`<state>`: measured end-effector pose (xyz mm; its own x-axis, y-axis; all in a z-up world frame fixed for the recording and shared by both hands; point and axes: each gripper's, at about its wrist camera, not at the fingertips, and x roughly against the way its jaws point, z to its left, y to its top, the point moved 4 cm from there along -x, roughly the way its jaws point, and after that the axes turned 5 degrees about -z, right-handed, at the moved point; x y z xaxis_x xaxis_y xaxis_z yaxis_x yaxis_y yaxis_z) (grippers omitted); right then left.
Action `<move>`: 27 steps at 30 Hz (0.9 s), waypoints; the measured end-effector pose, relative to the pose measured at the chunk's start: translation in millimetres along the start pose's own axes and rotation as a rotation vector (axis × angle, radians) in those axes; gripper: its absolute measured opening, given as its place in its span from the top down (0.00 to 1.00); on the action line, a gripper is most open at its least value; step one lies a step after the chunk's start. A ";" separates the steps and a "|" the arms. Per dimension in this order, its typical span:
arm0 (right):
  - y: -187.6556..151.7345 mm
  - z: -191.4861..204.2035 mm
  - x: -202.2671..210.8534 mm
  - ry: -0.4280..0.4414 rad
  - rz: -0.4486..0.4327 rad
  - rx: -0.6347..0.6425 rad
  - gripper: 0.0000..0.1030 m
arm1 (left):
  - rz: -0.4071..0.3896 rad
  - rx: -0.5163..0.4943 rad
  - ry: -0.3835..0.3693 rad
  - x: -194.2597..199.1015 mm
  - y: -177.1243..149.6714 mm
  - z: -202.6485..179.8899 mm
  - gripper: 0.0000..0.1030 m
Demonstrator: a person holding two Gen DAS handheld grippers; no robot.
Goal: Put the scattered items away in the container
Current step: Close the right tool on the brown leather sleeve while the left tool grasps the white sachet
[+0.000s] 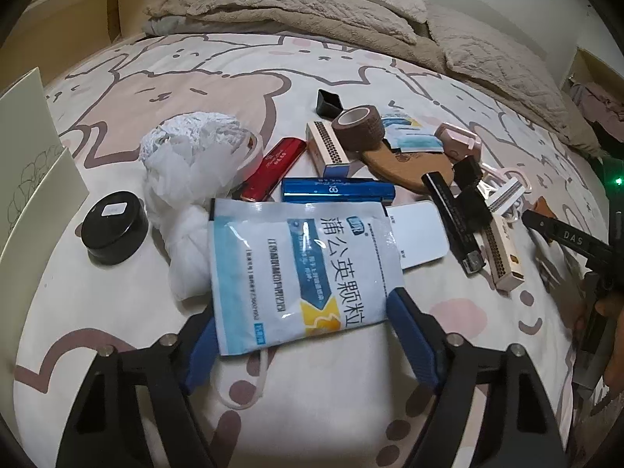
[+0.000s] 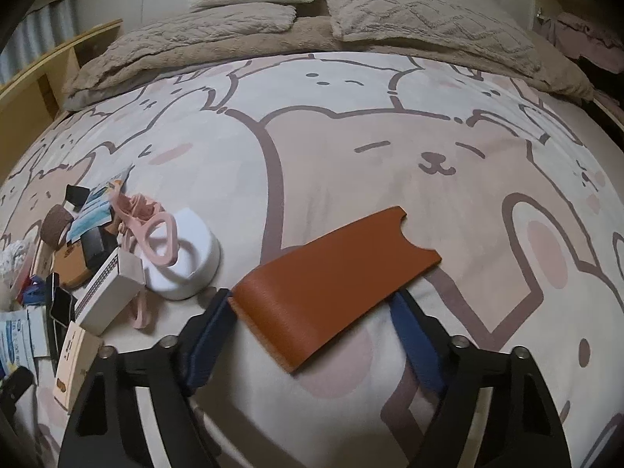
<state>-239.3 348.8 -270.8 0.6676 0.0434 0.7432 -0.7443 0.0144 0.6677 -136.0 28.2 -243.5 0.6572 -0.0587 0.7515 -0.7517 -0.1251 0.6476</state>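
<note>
In the left wrist view my left gripper [image 1: 308, 341] stands wide open around the near end of a blue-and-white medicine sachet [image 1: 300, 269] lying on the bed. Behind it lie a blue box [image 1: 337, 191], a red case [image 1: 273, 169], a roll of brown tape [image 1: 358, 126], a black round tin [image 1: 114, 227] and a white plastic bag [image 1: 195, 156]. In the right wrist view my right gripper [image 2: 312, 323] stands open around the near end of an orange leather sleeve [image 2: 331, 284] on the bed. No container can be told apart for certain.
The cartoon-bear bedsheet [image 2: 390, 136] spreads to the right. A white round holder [image 2: 187, 265] with a pink clip [image 2: 156, 234] and cream boxes [image 2: 109, 296] lie left of the sleeve. Beige blankets and pillows [image 2: 312, 27] line the far side. A cream card [image 1: 27, 148] stands at left.
</note>
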 end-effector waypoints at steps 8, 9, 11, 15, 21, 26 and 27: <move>-0.5 7.7 8.1 0.021 -0.024 0.046 0.47 | -0.003 0.012 -0.050 5.9 2.1 3.0 0.45; -0.8 8.1 9.3 0.025 -0.026 0.048 0.48 | -0.001 0.014 -0.053 6.2 2.4 3.3 0.46; -1.8 8.2 12.6 0.035 -0.030 0.056 0.50 | 0.000 0.014 -0.058 7.2 2.8 3.1 0.50; -5.2 8.6 19.7 0.044 -0.037 0.065 0.51 | 0.002 0.015 -0.065 9.3 3.1 3.1 0.53; -10.8 12.1 34.0 0.062 -0.046 0.087 0.51 | 0.008 0.025 -0.082 14.1 3.7 4.7 0.59; -13.2 10.7 46.6 0.093 -0.049 0.060 0.52 | 0.015 0.030 -0.095 19.2 1.3 5.3 0.63; -13.9 10.3 48.1 0.095 -0.050 0.055 0.52 | 0.016 0.032 -0.097 20.2 0.9 5.5 0.64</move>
<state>-196.6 340.4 -243.9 0.6973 0.1386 0.7033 -0.7062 -0.0356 0.7072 -123.0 21.4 -228.4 0.6489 -0.1568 0.7446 -0.7607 -0.1553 0.6302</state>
